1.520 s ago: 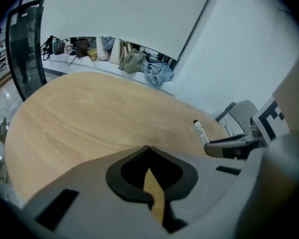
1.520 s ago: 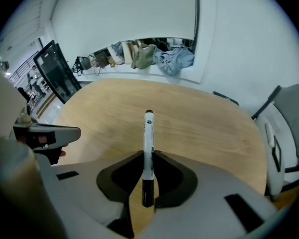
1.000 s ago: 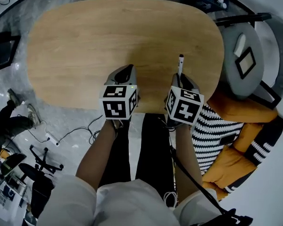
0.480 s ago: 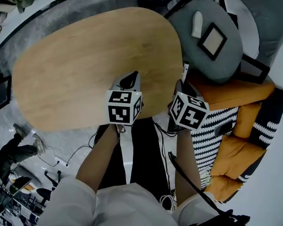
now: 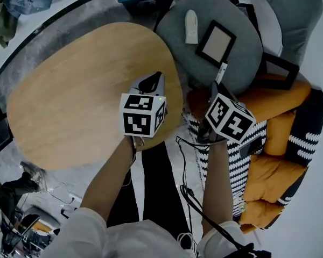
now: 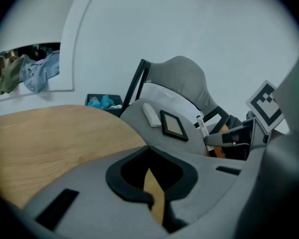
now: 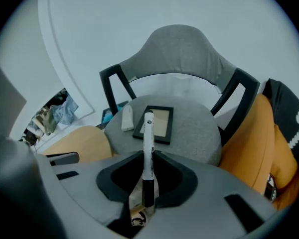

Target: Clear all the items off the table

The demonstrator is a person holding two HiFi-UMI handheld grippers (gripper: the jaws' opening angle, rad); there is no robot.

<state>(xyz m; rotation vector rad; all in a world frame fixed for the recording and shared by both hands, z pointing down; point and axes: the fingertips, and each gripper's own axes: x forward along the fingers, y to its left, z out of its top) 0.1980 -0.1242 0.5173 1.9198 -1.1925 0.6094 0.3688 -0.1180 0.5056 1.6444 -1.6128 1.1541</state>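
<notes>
Narrowly parted, right hand-held gripper (image 7: 148,156) clamps marker (image 7: 148,138).

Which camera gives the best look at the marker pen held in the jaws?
The right gripper view: the marker pen stands full length, clamped between the jaws, its print facing the camera. The head view shows only its white end poking past the right gripper. The left gripper view shows it small, right of centre.
</notes>
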